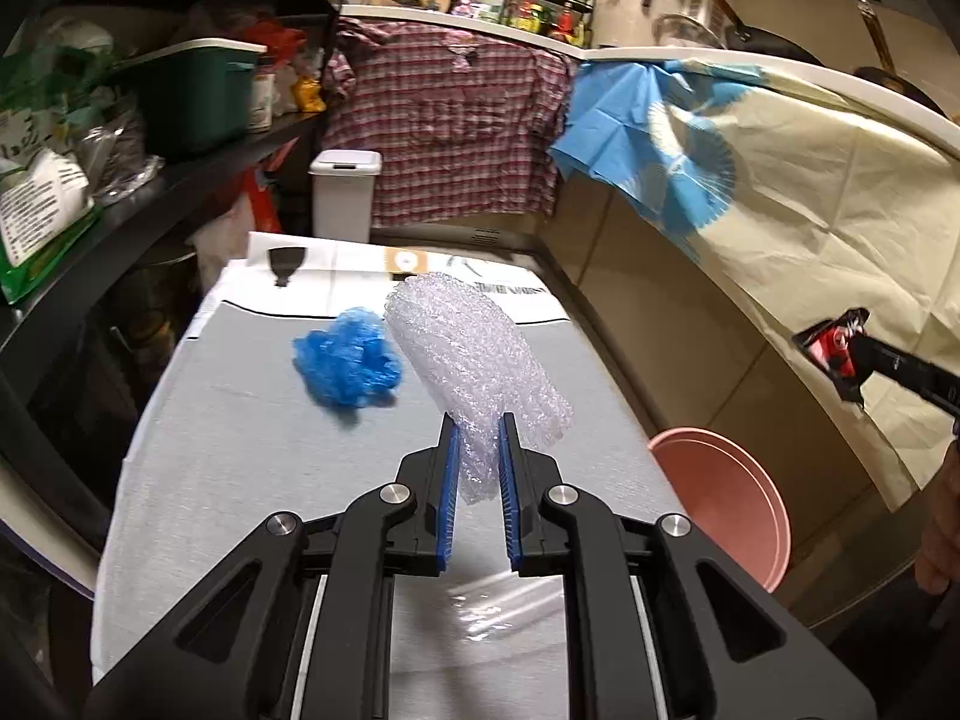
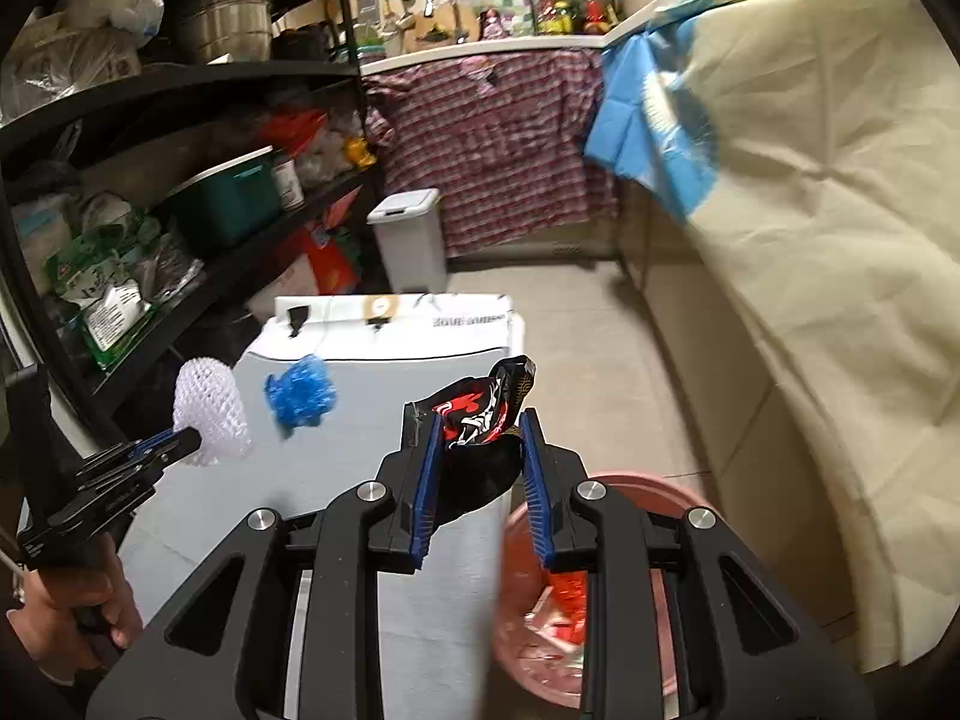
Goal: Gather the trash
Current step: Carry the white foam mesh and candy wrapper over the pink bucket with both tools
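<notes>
My left gripper (image 1: 478, 429) is shut on a white foam net sleeve (image 1: 474, 360) and holds it above the grey table (image 1: 240, 480). The sleeve also shows in the right wrist view (image 2: 210, 411). A crumpled blue plastic cover (image 1: 348, 360) lies on the table, also visible in the right wrist view (image 2: 300, 393). My right gripper (image 2: 480, 426) is shut on a black and red snack wrapper (image 2: 480, 414), held near the table's right edge above a pink bucket (image 2: 600, 600). The bucket holds red scraps. A clear plastic piece (image 1: 504, 606) lies under my left gripper.
The pink bucket (image 1: 726, 498) stands on the floor right of the table. A white lidded bin (image 1: 345, 192) stands behind the table. Black shelves (image 1: 150, 180) full of goods line the left. A counter draped in beige cloth (image 2: 810, 300) runs along the right.
</notes>
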`<state>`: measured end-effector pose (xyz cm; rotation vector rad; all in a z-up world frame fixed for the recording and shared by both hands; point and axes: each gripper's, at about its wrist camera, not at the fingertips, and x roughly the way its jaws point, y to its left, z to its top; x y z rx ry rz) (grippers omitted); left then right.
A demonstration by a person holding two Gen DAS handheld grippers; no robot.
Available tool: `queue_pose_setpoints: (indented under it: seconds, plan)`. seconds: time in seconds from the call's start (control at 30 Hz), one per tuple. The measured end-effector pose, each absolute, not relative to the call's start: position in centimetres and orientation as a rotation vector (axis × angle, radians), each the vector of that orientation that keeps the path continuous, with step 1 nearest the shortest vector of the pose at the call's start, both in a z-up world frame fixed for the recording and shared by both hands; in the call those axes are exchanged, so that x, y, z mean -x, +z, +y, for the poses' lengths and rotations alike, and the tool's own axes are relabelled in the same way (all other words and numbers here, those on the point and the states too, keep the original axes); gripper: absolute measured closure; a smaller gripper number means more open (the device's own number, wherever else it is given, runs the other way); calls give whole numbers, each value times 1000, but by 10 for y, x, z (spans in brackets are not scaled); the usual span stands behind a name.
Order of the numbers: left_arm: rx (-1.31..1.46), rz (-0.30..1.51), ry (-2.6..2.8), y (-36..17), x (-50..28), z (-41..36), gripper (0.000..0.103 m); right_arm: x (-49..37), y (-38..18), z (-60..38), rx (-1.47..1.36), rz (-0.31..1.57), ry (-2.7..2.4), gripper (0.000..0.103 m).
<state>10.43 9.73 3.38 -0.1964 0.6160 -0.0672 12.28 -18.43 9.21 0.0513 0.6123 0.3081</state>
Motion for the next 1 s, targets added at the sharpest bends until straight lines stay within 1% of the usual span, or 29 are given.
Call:
queue_pose_setpoints:
  seconds: [0.23,0.47,0.7,1.0]
  plan:
    - [167,609,-127,38,-99,61,90,-124,92,-223,-78,606,245,77]
    - [141,595,-187,46,-98,29,90,-129,80,-246,-109,614,194,77]
    - [91,627,-262,37,-107,-13,90,-138,68,-270,-160,636,165,77]
    - [59,671,-351,9,-126,-68,90,-156,49,-280,-174,681,158,77]
